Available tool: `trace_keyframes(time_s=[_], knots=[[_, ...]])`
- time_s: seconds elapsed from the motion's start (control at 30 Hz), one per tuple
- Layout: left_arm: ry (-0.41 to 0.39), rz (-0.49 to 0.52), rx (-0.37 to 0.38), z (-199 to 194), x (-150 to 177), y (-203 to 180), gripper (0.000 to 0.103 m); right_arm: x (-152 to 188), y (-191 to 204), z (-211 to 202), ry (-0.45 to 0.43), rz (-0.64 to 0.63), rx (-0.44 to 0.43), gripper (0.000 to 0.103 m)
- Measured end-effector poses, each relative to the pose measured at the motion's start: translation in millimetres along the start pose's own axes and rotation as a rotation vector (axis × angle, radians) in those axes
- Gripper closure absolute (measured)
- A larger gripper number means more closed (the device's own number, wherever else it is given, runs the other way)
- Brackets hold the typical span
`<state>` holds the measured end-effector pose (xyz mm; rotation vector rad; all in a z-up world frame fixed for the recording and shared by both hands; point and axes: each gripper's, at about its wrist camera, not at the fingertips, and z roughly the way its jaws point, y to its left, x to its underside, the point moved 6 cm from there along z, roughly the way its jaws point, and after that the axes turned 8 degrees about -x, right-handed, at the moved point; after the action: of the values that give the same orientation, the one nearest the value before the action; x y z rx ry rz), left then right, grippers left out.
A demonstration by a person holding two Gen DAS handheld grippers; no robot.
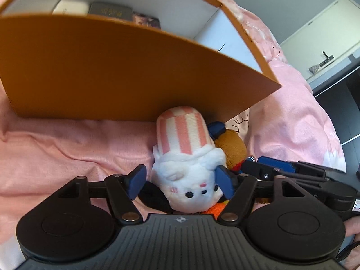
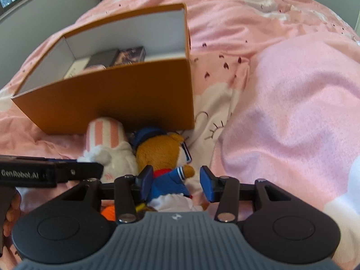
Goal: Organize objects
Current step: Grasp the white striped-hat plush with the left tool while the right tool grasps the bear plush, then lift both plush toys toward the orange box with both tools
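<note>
An orange box (image 2: 112, 94) with a white inside sits on the pink bedspread (image 2: 281, 112) and serves as the landmark. Inside it, against the far wall, lie a white case (image 1: 70, 7), a grey case (image 1: 110, 11) and a dark printed case (image 1: 146, 20), side by side.

Just in front of the box's near wall, toward its right corner, lies a white plush (image 1: 189, 171) on its back, with black dot eyes and a pink-and-white striped body (image 2: 104, 132) whose end touches the box wall. The left gripper (image 1: 180, 180) is spread wide around the plush's head; its blue pads (image 1: 136, 180) stand at either side, the right one about touching the fur and the left one apart from it, so nothing is clamped.

Right of that plush, also before the box's right corner, lies a brown bear plush (image 2: 162, 155) in a blue cap and blue sailor top with a red collar. The right gripper (image 2: 176, 183) is open wide over the bear's torso, one pad (image 2: 146, 180) against its left side, the other standing clear of it to the right.
</note>
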<state>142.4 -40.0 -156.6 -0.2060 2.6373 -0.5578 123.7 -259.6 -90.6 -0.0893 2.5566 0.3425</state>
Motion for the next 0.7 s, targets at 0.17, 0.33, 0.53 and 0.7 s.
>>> trace_keyframes(time_s=[0.17,0.33,0.53,0.7], knots=[[0.034,-0.039,0.039,12.2,-1.5,0.1,0.017,2.4,-7.6,9.1,0.050,0.012,-0.022,0.046],[0.052,-0.055,0.056,20.7,-4.3,-5.2,0.018,4.8,-4.5,16.7,0.077,-0.013,-0.041,0.045],[0.051,-0.038,0.032,22.3,-3.8,-8.0,0.021,6.2,-8.2,28.5,0.095,0.014,-0.082,0.046],[0.041,-0.025,0.010,15.9,-4.1,-9.0,0.024,5.3,-10.3,38.1,0.100,0.037,-0.119,0.048]])
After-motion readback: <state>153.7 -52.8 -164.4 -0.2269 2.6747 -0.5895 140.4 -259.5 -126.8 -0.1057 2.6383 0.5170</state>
